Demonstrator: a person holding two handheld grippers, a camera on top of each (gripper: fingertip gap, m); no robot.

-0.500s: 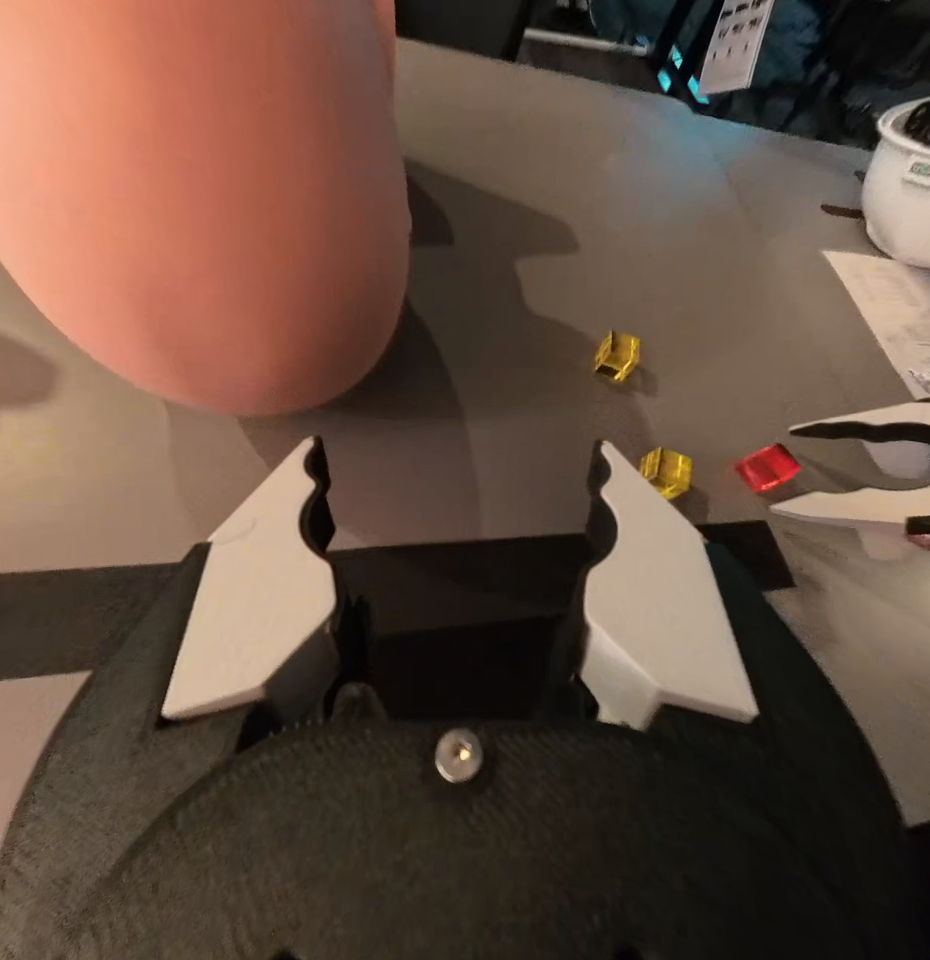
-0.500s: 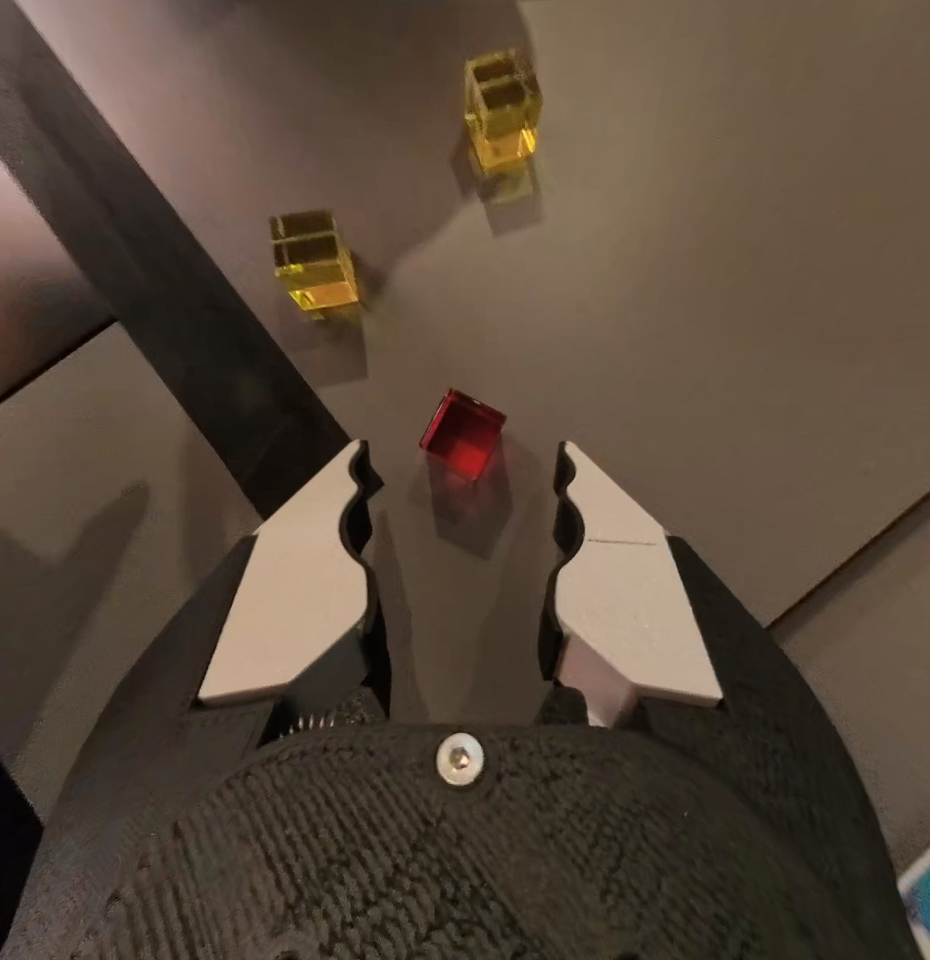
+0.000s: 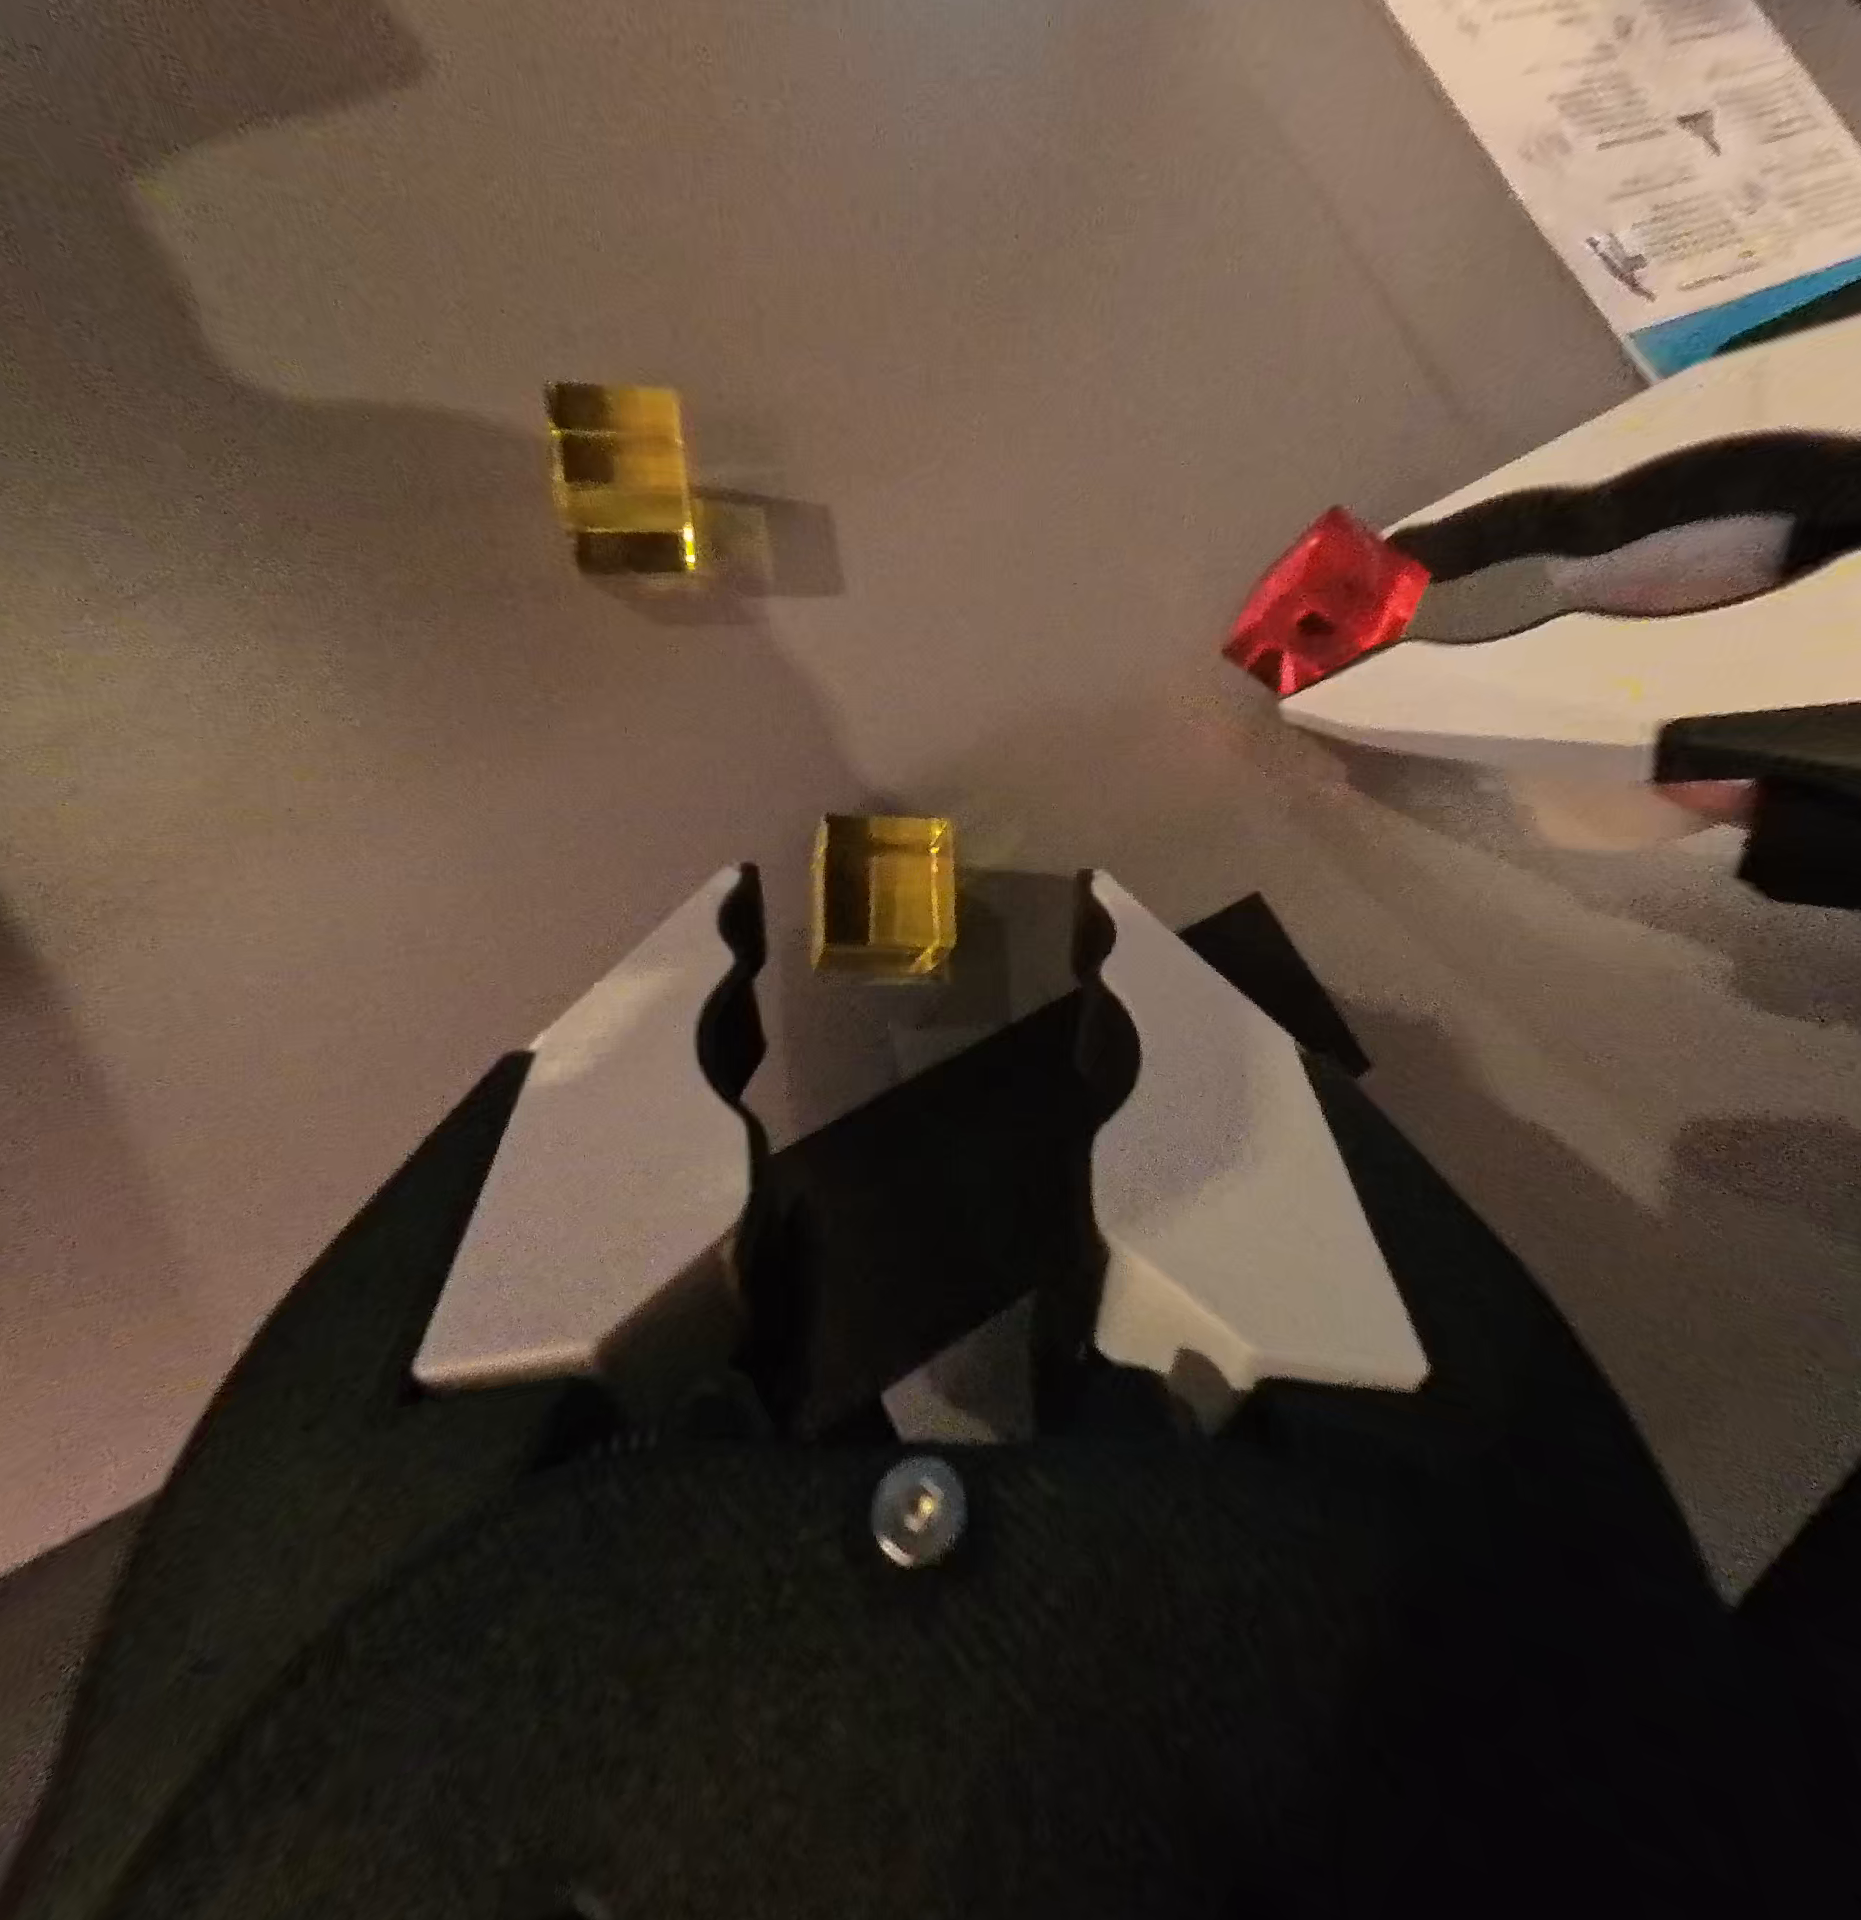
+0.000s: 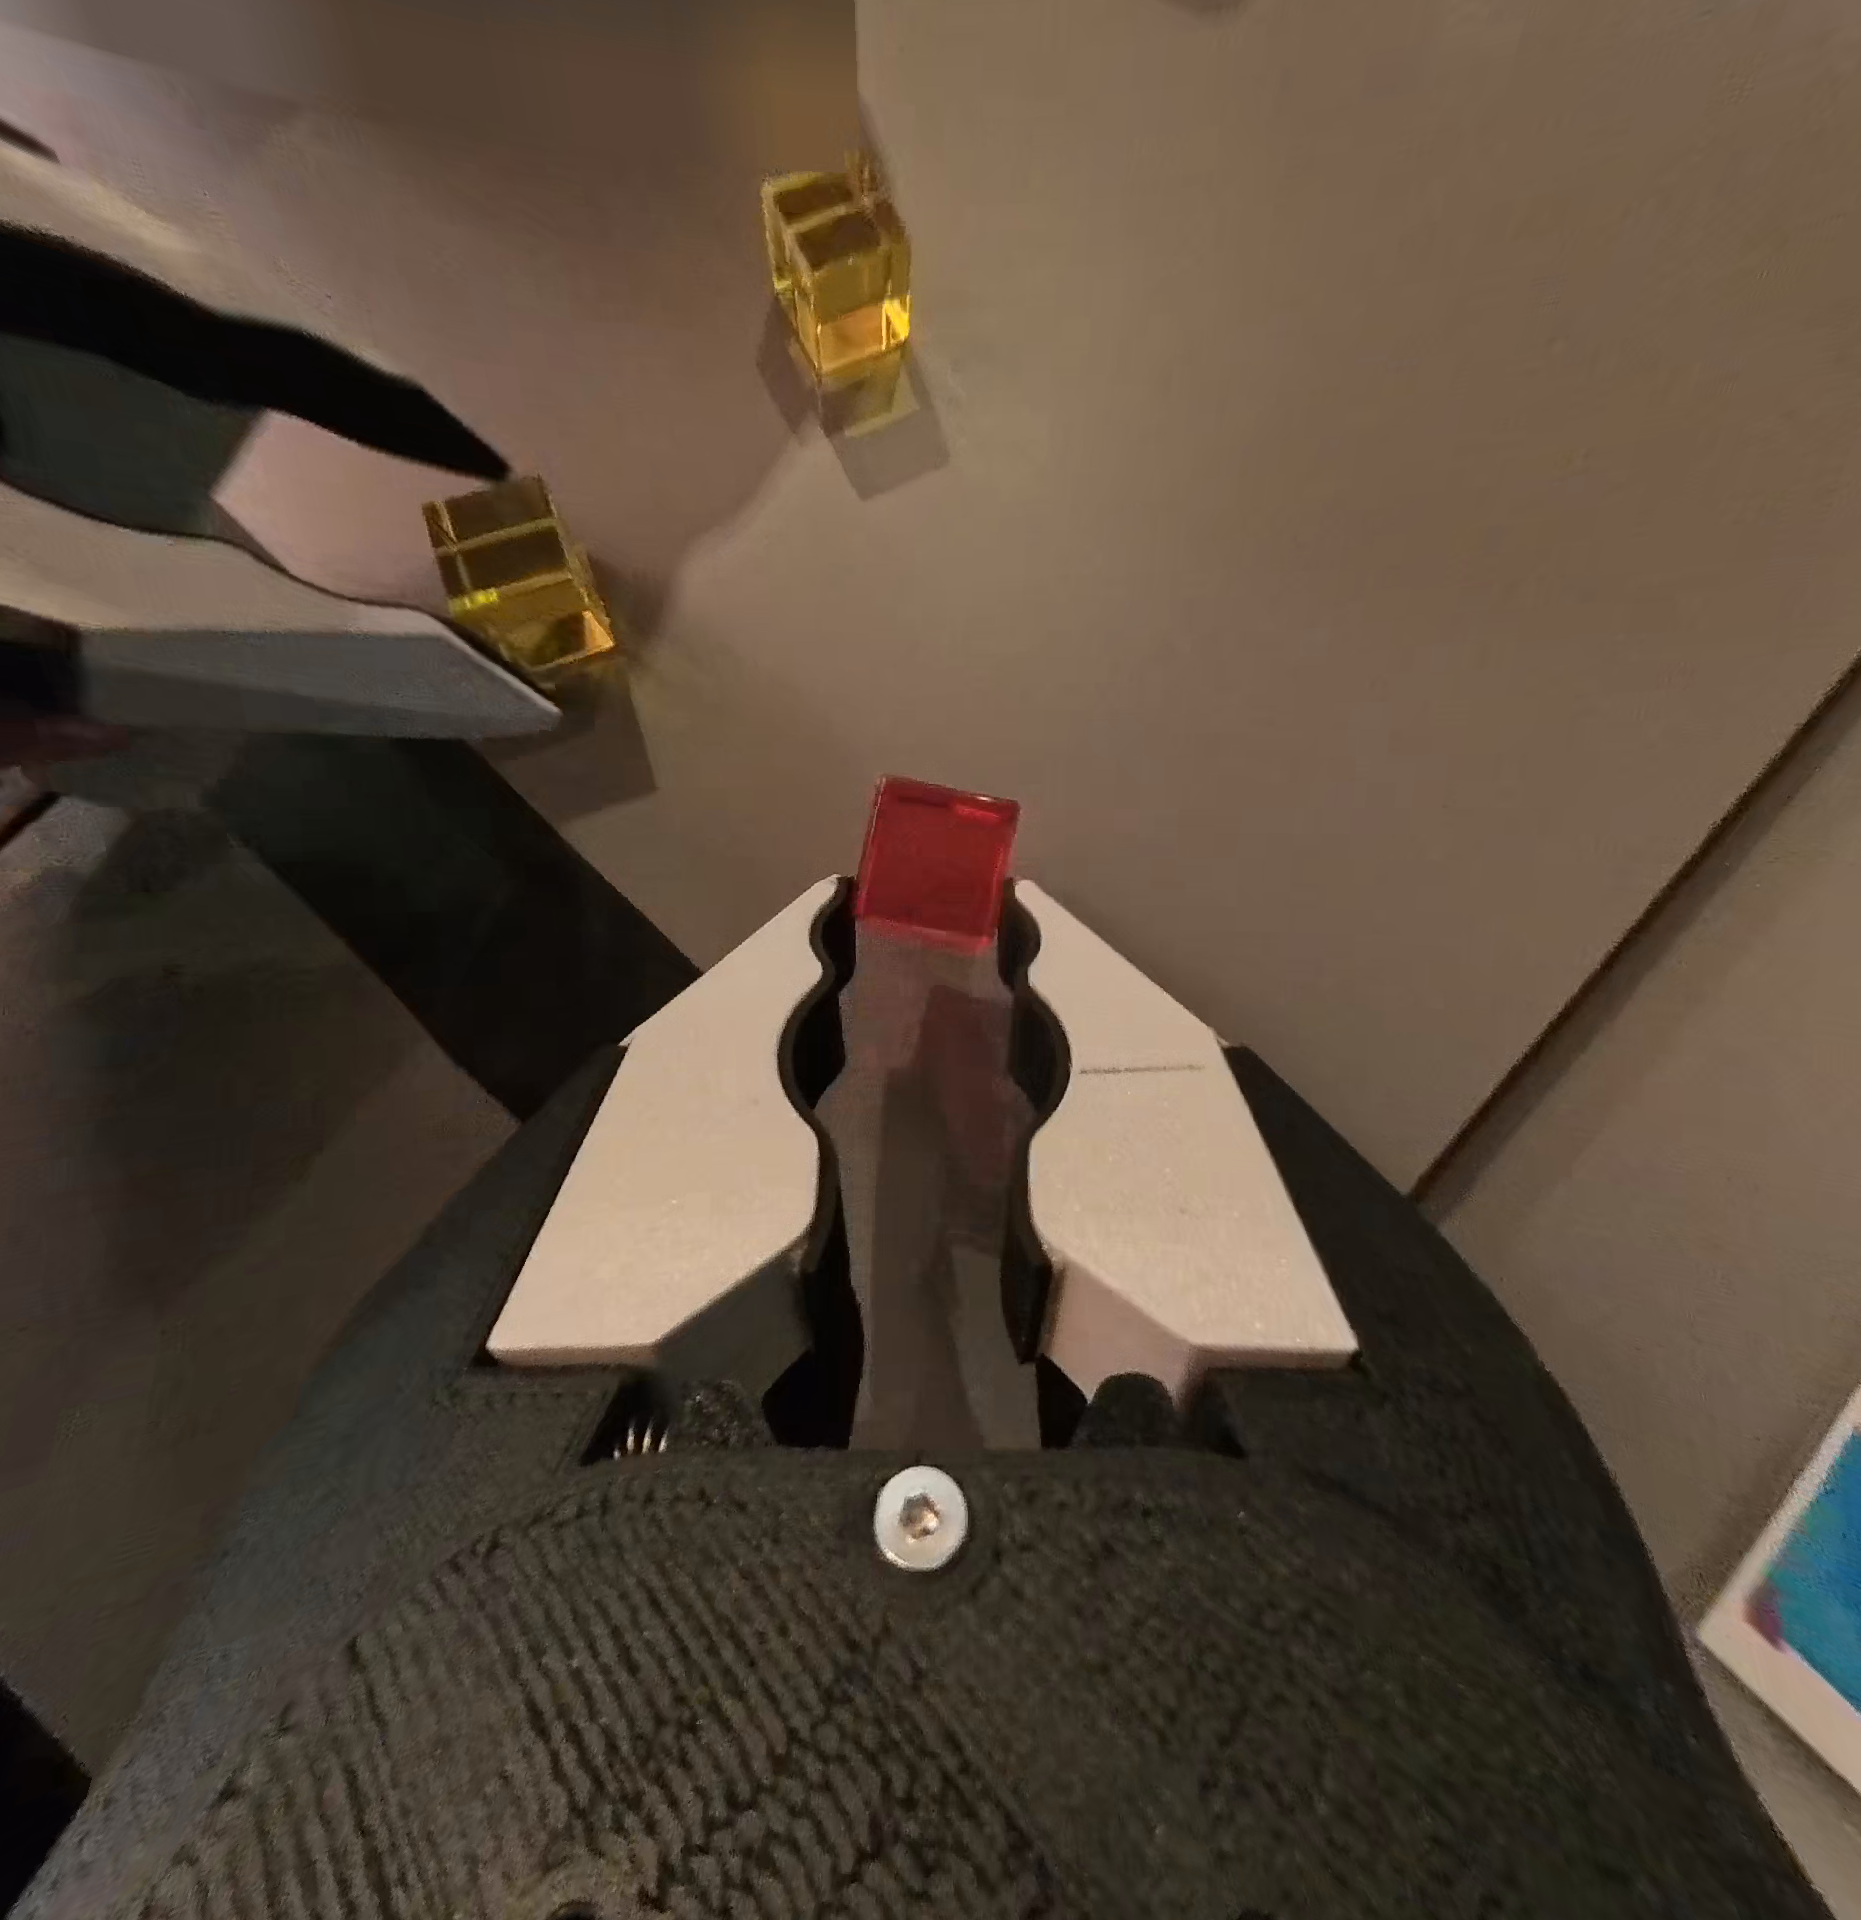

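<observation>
Pinching a small translucent red plastic cube [image 4: 936,865] at its very tips, the right gripper [image 4: 931,894] has both white fingers pressed against the cube's sides, the rest of the cube jutting out toward 12 o'clock; in the left wrist view the same cube sits at 3 o'clock, caught at the ends of those fingers; the left gripper [image 3: 915,883] is spread wide, and a translucent yellow plastic cube [image 3: 882,896] stands on the grey tabletop [image 3: 1009,312] between its fingertips, nearer the left one, with a clear gap to each pad, so nothing is gripped; a second yellow cube of the same kind [image 3: 619,473] lies at 11 o'clock, well apart; a printed white paper sheet with a blue edge [image 3: 1674,156] lies at 1 o'clock; a black strip [image 4: 417,883] crosses the tabletop under the grippers.
</observation>
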